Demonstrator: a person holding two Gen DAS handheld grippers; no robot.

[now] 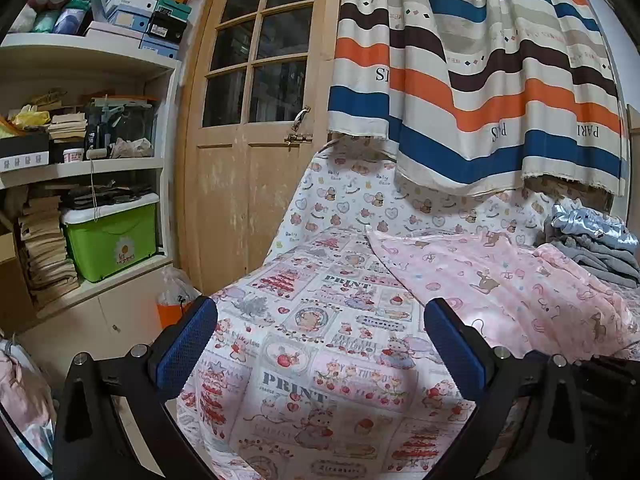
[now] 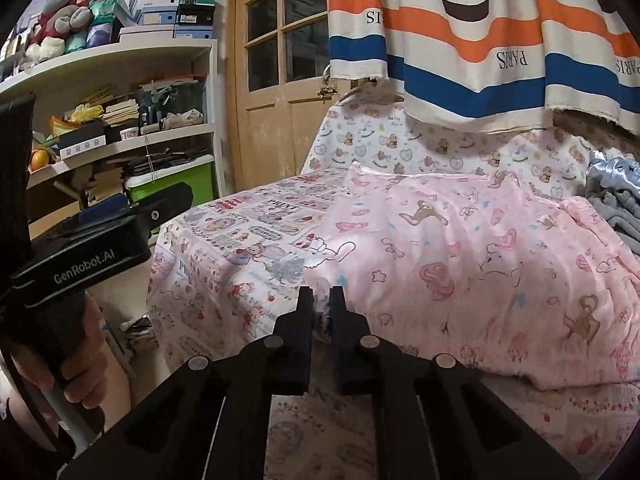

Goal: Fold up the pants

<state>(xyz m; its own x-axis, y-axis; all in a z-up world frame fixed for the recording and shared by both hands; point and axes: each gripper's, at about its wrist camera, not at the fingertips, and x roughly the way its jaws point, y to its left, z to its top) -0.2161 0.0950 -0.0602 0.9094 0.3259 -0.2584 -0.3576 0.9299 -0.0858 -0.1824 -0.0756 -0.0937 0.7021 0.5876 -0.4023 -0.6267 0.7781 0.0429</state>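
Observation:
The pink cartoon-print pants [image 2: 460,264] lie spread on the bed's patterned sheet [image 2: 248,248]; they also show in the left wrist view [image 1: 500,288] at the right. My right gripper [image 2: 322,300] is shut on the near left edge of the pants, fabric pinched between its fingers. My left gripper [image 1: 320,344] is open and empty, held above the bare sheet [image 1: 320,360] left of the pants. Its body also shows in the right wrist view [image 2: 92,252], held in a hand at the left.
A pile of grey and blue clothes [image 1: 592,240] lies at the bed's far right. A striped curtain [image 1: 480,80] hangs behind. A wooden door [image 1: 256,120] and cluttered shelves with a green box [image 1: 112,240] stand at the left.

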